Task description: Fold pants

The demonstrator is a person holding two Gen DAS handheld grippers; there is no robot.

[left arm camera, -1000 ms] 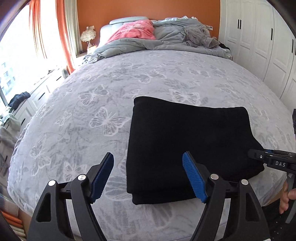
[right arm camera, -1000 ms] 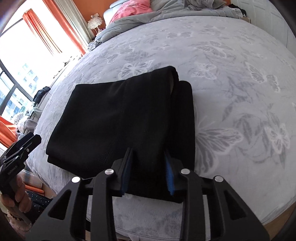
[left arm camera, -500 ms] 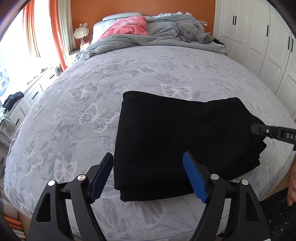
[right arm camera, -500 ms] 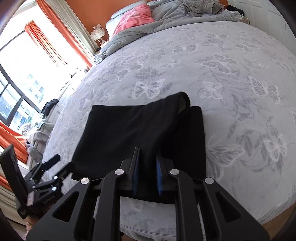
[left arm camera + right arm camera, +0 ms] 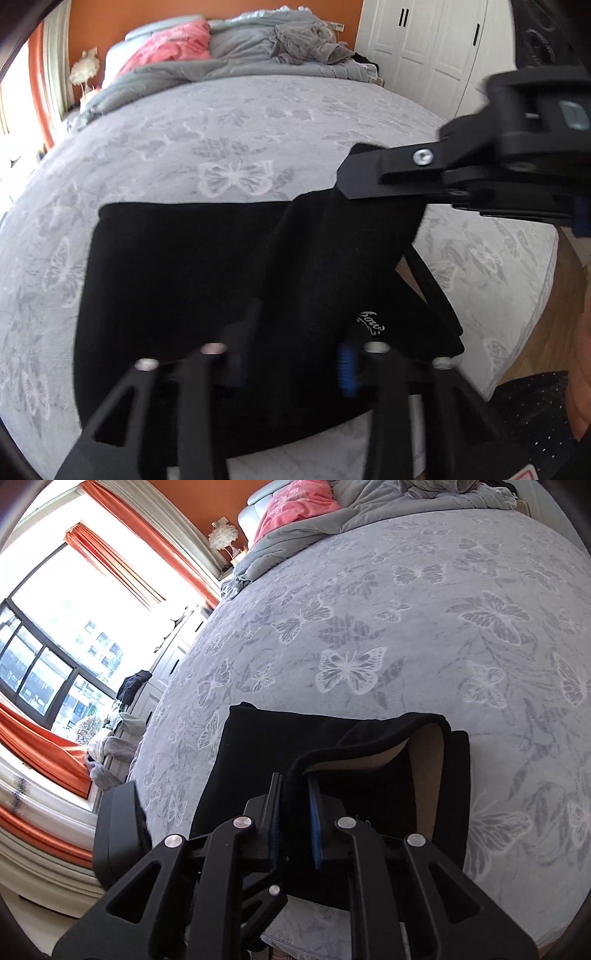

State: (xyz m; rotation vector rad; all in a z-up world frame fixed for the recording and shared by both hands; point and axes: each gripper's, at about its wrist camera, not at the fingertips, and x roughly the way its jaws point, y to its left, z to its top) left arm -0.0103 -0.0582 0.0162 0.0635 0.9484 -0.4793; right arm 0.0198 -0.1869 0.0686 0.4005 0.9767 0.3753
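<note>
**Two Tongs, One Pair of Black Pants: Near Edge of the Bed**

One item under work: pants [image 5: 192,280], black, already folded to a thick rectangle, lying on the bed [image 5: 229,122] at its near edge, toward the near right corner.

Left tongs [image 5: 291,363]: set over the near hem of the stack with cloth between the blue pads; the view is blurred, so I cannot tell whether they pinch or merely straddle it.

Right tongs [image 5: 293,818]: pressed together on the top layer at the right-hand end, lifting it so the tan lining shows beneath.

Handling, as judged: soft, limp knit with some weight from the lining; not slippery, not fragile. It should sag between two holds and drag the lower layers if raised by one point. Best taken at the two corners of the same layer, along the near edge, with both holds carried over together.

Surroundings: grey butterfly-print cover, bare around the pants. A rumpled grey duvet [image 5: 236,55] and a pink pillow [image 5: 173,44] lie at the far edge, well apart. White wardrobe doors [image 5: 424,48] stand to the right, orange curtains [image 5: 122,557] and window to the left.

Obstruction: nothing on the bed; only the tongs crowd one another over the stack.
</note>
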